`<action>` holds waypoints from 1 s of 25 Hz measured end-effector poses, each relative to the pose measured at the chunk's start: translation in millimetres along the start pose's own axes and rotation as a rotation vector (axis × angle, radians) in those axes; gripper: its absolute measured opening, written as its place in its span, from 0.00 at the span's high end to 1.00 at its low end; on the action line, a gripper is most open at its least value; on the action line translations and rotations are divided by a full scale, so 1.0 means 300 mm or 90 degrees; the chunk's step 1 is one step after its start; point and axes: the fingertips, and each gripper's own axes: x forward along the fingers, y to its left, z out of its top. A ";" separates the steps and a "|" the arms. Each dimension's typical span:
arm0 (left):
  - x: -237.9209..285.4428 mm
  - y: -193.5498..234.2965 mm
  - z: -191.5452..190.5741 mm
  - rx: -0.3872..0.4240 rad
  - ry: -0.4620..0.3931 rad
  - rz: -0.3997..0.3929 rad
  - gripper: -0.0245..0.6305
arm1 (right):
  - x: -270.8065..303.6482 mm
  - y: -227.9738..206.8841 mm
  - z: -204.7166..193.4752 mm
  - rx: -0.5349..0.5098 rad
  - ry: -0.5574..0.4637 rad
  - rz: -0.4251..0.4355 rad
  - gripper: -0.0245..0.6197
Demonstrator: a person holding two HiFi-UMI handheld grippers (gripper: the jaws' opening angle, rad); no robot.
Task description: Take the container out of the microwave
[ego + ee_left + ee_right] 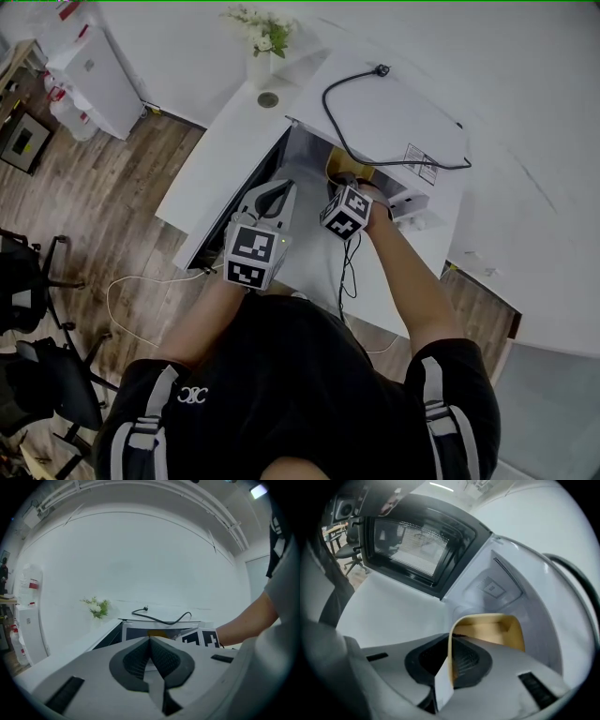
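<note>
- The right gripper (450, 643) is clamped on the near wall of the tan container (493, 631). The thin wall stands upright between its two dark pads (465, 660).
- The rest of the container lies just ahead of this gripper's tips, and slightly to their right in the right gripper view.
- The container sits at the open front of the white microwave (394, 111), with the pale cavity (499, 585) behind it. Whether it rests on the cavity floor cannot be told.
- Inside the container only bare tan walls and a corner show; its bottom is hidden behind the gripper's body.
- The microwave door (417, 543) stands swung open, up and to the left of the right gripper.
- The left gripper (150, 644) has its jaws pressed together on nothing. It hangs in front of the microwave, beside the right gripper and well short of the container.
- A black power cord (367, 150) lies looped on top of the microwave, beyond both grippers.
</note>
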 end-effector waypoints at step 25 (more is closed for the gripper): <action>0.098 -0.103 -0.040 0.004 0.026 -0.110 0.94 | -0.248 0.323 -0.086 0.117 -0.025 0.158 0.94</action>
